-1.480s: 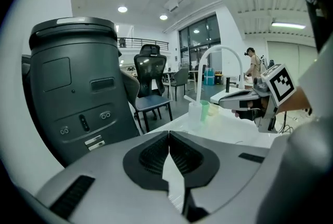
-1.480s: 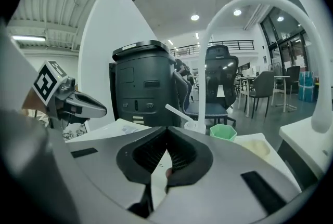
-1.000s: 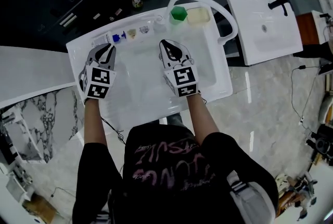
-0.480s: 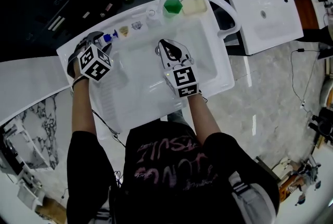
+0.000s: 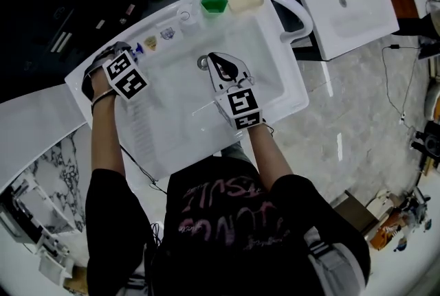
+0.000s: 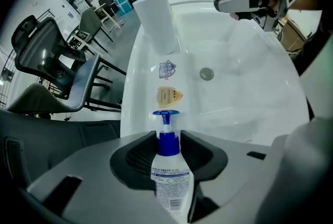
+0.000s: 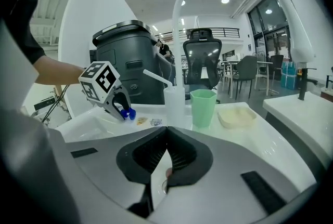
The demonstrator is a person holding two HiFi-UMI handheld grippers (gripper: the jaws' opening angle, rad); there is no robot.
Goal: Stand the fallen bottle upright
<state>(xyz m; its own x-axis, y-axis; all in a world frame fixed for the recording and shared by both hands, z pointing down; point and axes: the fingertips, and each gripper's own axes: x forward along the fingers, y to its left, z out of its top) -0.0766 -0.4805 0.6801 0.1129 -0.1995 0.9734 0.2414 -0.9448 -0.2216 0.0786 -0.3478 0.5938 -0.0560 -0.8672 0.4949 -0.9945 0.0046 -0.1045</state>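
White sink (image 5: 172, 137) fills the scene; at its left rear ledge the left gripper (image 6: 169, 137) clamps the blue-capped pump bottle (image 6: 171, 181) between its jaws, the pump head poking out past the jaw tips toward two small stickers (image 6: 169, 96). Farther right, the right gripper (image 7: 166, 134) hangs over the basin near the drain (image 5: 202, 62), jaws pressed together on nothing.

Reaching well out to the left with the left arm (image 5: 103, 143), bare below a black sleeve. Clamping the left gripper (image 6: 167, 137) onto the blue neck of a bottle (image 6: 170, 179), fingers (image 6: 138, 158) snug on either side. Holding the right arm (image 5: 265, 147) straight ahead, right gripper (image 5: 213, 60) level, marker cube up. Pressing its fingers (image 7: 148, 153) tip to tip, gripping nothing.
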